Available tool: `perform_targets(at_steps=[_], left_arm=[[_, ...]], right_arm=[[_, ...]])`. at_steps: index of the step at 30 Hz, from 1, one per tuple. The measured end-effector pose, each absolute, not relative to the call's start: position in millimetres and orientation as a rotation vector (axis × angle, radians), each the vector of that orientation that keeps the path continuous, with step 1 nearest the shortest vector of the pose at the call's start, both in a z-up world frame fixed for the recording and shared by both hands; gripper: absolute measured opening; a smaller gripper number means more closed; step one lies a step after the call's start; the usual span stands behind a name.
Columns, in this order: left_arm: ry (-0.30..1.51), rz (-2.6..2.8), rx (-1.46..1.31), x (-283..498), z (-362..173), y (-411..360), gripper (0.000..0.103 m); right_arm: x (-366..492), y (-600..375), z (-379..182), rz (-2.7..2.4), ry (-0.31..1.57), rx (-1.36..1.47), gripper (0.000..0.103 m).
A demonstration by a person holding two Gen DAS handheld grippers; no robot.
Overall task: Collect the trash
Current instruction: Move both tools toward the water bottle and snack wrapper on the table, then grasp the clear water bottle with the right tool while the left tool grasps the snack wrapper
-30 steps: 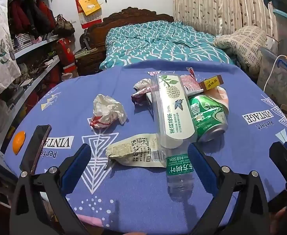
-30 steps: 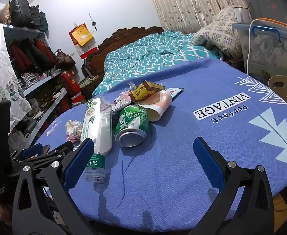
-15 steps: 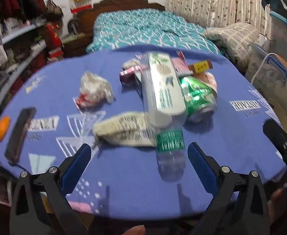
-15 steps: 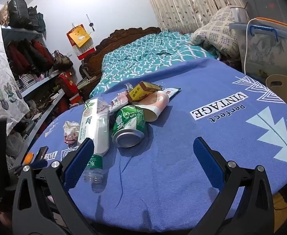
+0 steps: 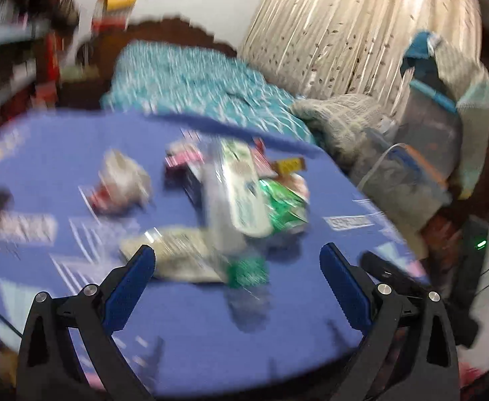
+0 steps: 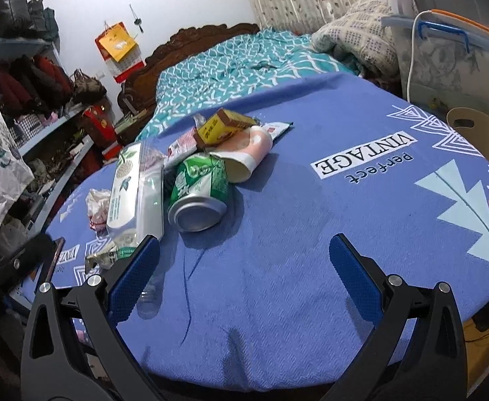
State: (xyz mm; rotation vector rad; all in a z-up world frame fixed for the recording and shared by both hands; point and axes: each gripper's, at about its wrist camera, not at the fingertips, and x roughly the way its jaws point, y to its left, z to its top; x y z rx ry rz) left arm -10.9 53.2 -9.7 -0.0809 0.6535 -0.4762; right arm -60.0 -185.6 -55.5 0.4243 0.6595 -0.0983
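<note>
Both the left tool and right tool are hovering wide apart, gripping nothing, over the worktop beside the green can.

The view is motion-blurred. The left gripper hangs wide open above a blue tablecloth. Ahead lie a clear bottle, a green can, a crumpled wrapper and a pale packet.

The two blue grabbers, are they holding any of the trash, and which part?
No. The left gripper and right gripper are both open and empty; the dented green can lies untouched on the blue tablecloth.
</note>
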Motion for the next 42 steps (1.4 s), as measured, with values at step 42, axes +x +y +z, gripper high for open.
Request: perform_targets(at_steps=[42], left_arm=[[0.797, -0.538, 0.293, 51.2, -64.4, 80.4, 0.09]], right_arm=[[39.1, -95.6, -67.8, 0.367, 0.822, 0.377, 0.063]])
